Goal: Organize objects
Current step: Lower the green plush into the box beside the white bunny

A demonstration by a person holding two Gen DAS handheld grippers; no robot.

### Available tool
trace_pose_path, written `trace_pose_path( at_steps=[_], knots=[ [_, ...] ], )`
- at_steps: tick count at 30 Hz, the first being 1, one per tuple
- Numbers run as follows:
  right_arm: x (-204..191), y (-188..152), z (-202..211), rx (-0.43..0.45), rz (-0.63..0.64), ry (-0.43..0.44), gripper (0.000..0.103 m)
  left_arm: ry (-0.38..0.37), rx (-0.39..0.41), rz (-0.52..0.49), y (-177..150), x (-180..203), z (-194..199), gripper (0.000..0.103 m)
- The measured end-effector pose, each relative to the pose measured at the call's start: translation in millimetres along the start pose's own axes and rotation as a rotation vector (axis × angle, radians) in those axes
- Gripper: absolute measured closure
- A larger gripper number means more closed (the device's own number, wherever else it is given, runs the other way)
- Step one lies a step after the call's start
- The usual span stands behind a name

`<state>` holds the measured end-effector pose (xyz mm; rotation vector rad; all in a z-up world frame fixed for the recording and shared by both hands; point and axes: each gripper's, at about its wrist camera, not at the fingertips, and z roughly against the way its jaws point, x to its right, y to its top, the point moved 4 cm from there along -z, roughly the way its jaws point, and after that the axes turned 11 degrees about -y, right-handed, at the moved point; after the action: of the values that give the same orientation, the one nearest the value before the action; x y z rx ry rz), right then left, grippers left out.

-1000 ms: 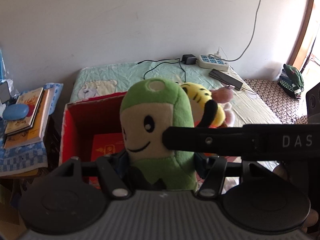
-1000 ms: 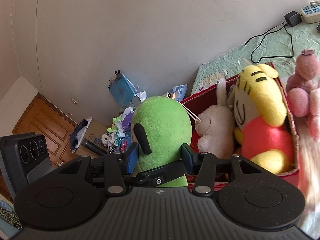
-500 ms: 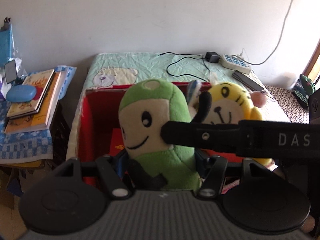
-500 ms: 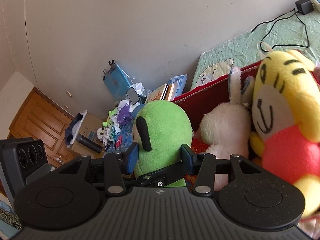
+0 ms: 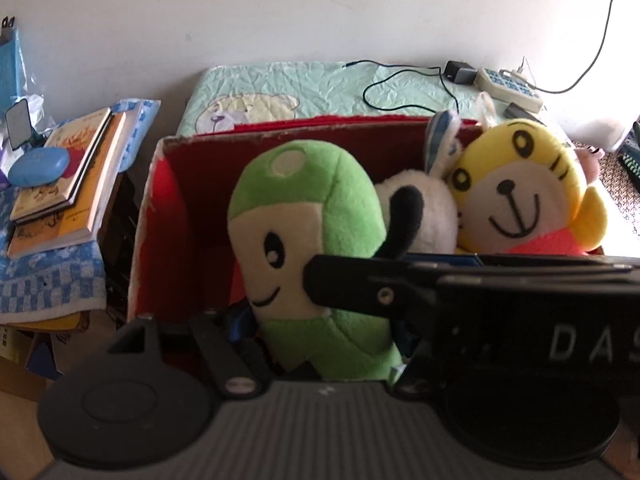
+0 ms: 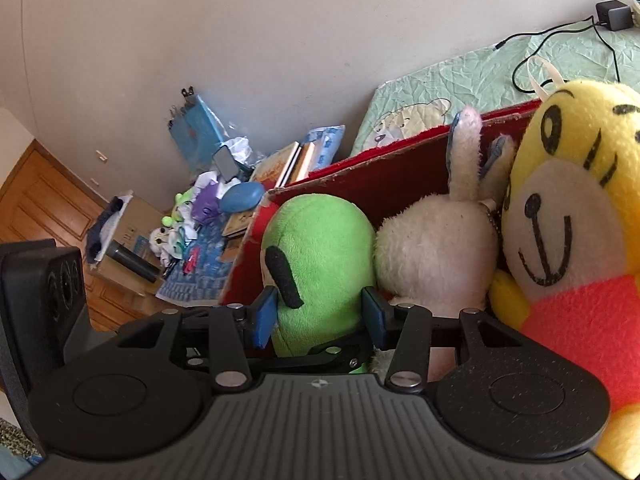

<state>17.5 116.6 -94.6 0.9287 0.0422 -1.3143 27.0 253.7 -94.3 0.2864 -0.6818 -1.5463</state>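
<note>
Both my grippers, left (image 5: pixel 320 336) and right (image 6: pixel 318 314), clamp the green plush (image 5: pixel 316 240), upright over the red box (image 5: pixel 160 200), gap directly below, beside the white bunny (image 6: pixel 432 256).

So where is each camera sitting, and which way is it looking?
Left wrist: rides the left gripper, facing the red cardboard box and bed; the right gripper's finger crosses it.
Right wrist: rides the right gripper, facing the box's left end and cluttered corner.
Both show the green plush toy, gripped by both.
</note>
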Motion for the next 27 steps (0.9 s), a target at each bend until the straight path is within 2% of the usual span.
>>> trace_pose_path(
  at_steps=[6, 12, 27],
  knots=[
    [10.3, -1.2, -12.0, -0.026, -0.063, 0.013, 0.054, 0.028, -0.034, -0.002, 1.6, -5.3, -10.4, 0.04],
    [16.2, -2.1, -15.8, -0.034, -0.103, 0.042, 0.055, 0.083, -0.058, -0.039, 3.0, -2.0, -17.9, 0.033],
    [18.3, -0.6, -13.1, -0.033, -0.089, 0.043, 0.053, 0.081, -0.061, -0.041, 3.0, -3.2, -18.5, 0.029]
  ],
)
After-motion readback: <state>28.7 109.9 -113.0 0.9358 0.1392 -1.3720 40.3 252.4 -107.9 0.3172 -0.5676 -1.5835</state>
